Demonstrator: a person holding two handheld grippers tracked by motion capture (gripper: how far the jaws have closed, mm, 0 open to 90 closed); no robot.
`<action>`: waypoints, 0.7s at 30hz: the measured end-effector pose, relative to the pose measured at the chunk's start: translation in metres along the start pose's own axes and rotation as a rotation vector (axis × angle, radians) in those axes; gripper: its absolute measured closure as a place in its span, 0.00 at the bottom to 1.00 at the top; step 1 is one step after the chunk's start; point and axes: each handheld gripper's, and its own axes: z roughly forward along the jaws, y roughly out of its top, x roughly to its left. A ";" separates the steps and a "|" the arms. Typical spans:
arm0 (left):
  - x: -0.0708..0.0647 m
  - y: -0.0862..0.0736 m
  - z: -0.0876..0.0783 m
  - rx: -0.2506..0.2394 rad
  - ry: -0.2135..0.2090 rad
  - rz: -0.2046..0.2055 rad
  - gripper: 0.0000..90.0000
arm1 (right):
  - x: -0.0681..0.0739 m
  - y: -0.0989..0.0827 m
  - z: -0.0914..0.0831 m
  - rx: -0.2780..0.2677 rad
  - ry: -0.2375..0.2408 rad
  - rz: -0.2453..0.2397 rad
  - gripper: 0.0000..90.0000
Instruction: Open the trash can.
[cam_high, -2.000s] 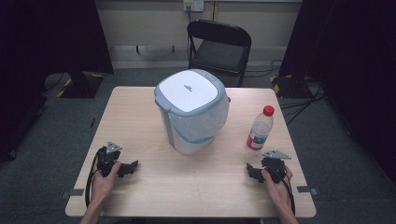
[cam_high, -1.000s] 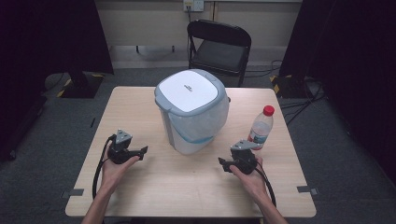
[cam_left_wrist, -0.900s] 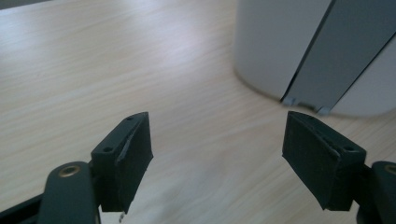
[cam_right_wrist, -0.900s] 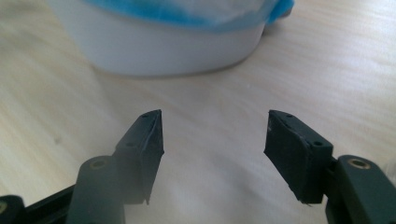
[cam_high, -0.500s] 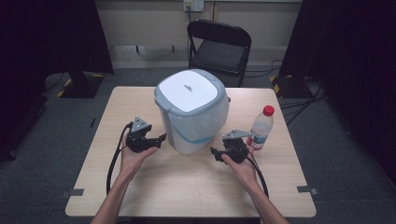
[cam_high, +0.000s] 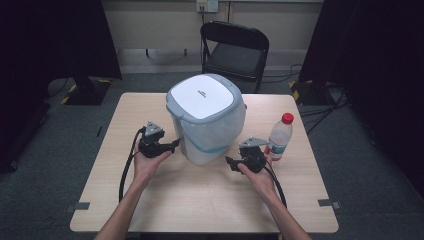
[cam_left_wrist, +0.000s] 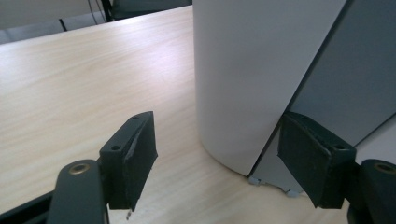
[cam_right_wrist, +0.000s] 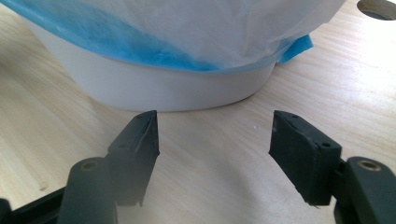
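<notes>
Wooden bench (cam_high: 150, 210) seen from above, with a white lidded bin (cam_high: 206, 117) standing a little beyond its centre, grey-rimmed lid shut, clear liner with a blue band hanging down the outside of the body. At 9 o'clock from the bin, left gripper (cam_high: 173, 145) held in a hand, pointing toward 3 o'clock, tips just beside the lower wall of the bin. Jaws apart, having just been closing somewhat, with nothing pressed between them; in the left gripper view (cam_left_wrist: 215, 163) the curved white wall and a grey panel of the bin rise in the gap, the right-hand jaw close against the grey panel, contact not clear enough to call. At 4 o'clock from the bin, right gripper (cam_high: 231, 162) held in the other hand, pointing toward 10 o'clock at the base of the bin. Jaws apart and just now opening wider, with nothing between them; in the right gripper view (cam_right_wrist: 212, 135) bare wood lies between the pads, the rounded white base of the bin and the blue edge of the liner a short way beyond the tips, not touched. Plastic water bottle (cam_high: 279, 137) with a red cap upright at 3 o'clock from the bin, just beyond the right hand. Black folding chair (cam_high: 235, 47) off the far edge of the bench at 12 o'clock. Black cable (cam_high: 125, 172) trailing from the left gripper toward 6 o'clock along the forearm.
</notes>
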 end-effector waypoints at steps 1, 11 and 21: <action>0.000 0.000 0.000 0.000 0.000 0.000 0.32 | 0.000 0.000 0.000 0.000 0.000 0.000 0.36; 0.023 0.016 0.018 -0.013 0.011 -0.048 0.31 | -0.005 0.015 0.007 0.000 -0.043 0.021 0.36; 0.010 0.008 0.006 -0.030 -0.062 -0.022 0.34 | -0.027 0.028 0.026 0.040 -0.189 0.073 0.48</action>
